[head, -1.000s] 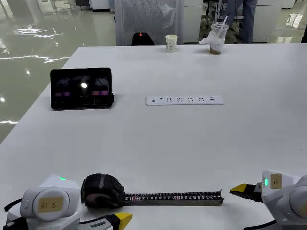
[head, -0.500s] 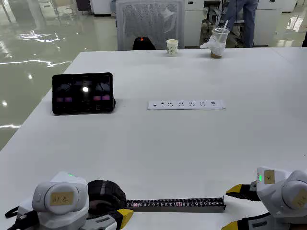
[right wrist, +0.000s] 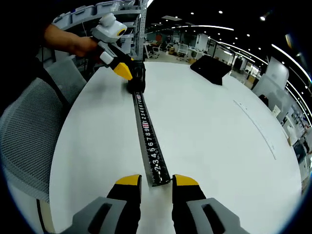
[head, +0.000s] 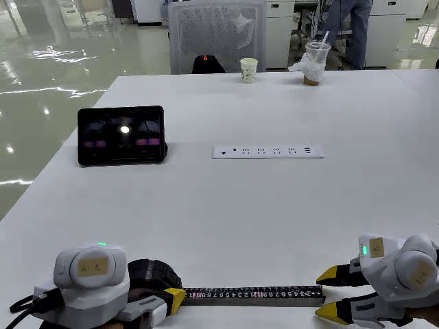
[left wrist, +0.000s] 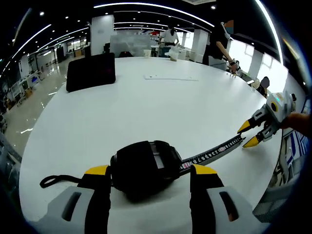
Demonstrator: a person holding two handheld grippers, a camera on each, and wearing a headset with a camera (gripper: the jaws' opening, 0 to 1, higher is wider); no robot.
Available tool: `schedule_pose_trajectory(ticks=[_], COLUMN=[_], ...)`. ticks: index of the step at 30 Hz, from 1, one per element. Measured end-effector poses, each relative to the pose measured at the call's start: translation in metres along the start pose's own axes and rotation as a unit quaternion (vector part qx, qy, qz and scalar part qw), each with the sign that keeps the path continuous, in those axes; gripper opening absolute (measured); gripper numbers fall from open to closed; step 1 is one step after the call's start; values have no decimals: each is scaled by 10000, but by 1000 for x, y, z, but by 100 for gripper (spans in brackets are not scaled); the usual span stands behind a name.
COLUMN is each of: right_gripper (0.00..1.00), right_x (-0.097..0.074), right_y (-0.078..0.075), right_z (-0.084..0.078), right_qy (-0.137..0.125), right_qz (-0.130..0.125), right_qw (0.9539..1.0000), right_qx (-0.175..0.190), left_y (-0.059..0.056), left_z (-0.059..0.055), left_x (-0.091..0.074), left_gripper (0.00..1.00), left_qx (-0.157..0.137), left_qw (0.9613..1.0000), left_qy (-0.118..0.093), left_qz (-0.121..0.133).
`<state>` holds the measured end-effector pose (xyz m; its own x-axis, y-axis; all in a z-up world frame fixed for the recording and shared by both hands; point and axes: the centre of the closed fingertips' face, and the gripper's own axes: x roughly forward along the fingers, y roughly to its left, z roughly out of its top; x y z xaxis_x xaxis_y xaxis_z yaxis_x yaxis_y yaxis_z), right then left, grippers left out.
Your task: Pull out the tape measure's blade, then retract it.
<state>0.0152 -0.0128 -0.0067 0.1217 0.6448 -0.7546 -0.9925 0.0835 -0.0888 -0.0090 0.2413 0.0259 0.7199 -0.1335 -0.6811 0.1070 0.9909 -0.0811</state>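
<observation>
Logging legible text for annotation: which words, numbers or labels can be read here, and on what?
"2 3 4 5 6 7": scale digits on the tape measure's blade.
Left sticker, on the left hand-held gripper: handwriting, too blurred.
Right sticker, on the right hand-held gripper: too blurred.
Tablet screen: too blurred.

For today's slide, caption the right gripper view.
Right hand-held gripper open astride the tip of the blade, which runs to the case at the left hand-held gripper.

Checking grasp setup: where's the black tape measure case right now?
Head view, bottom left: the black tape measure case lies between the jaws of the left hand-held gripper.
</observation>
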Motion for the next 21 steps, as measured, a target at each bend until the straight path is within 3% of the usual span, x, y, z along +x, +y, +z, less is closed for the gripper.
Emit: schedule_pose_trajectory(ticks=[15, 21], right_gripper=[13, 12], right_x=[7, 7], right_y=[-3, -2], right_z=[-1, -1], right_qy=[-130, -176], right_qz=[246, 288], right_qw=[9996, 9993], right_qx=[1, -177], left_y=[5, 5], left_z=[-1, -2], left_x=[9, 12], left_gripper=[58, 59], left_qx=[-249, -333], left_qw=[9995, 9992], left_qy=[53, 67], left_qz=[169, 224])
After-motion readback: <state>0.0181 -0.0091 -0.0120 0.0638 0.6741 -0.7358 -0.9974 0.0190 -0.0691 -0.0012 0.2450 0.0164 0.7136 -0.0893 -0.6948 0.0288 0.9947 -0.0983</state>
